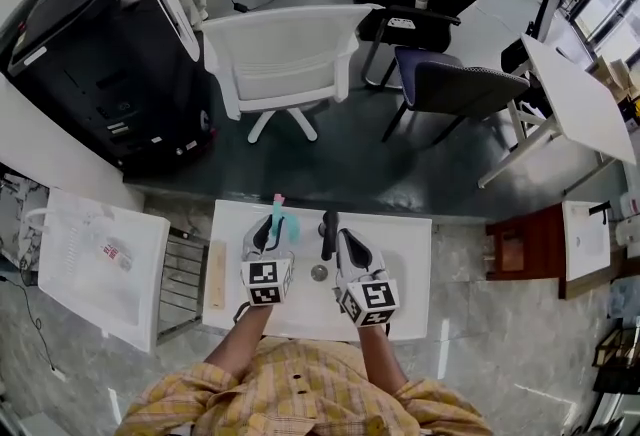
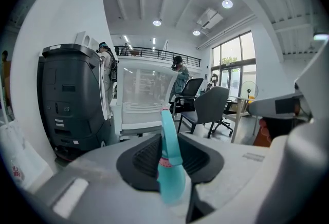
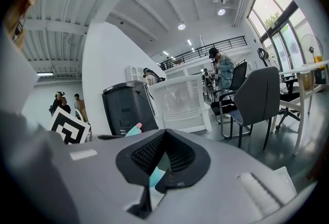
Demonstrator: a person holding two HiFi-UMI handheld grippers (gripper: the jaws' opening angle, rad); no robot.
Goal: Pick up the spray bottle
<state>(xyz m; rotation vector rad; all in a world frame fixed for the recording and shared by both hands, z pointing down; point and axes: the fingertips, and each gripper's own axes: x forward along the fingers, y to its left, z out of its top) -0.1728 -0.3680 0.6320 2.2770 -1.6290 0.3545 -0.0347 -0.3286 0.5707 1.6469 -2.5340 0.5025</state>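
Hiding most of the spray bottle [image 2: 171, 176], the left claw [image 1: 275, 234] lets only the blue-green neck and pink tip poke out past its jaws. I cannot tell what the small round thing [image 1: 319, 272] on the white table [image 1: 405, 259] is; it lies between the two claws. I count one bottle, two claws and one table. The left claw's jaws are partly apart and squeeze the bottle between them. The right claw [image 1: 328, 236], just beside the left one, has its jaw tips pressed together and holds nothing.
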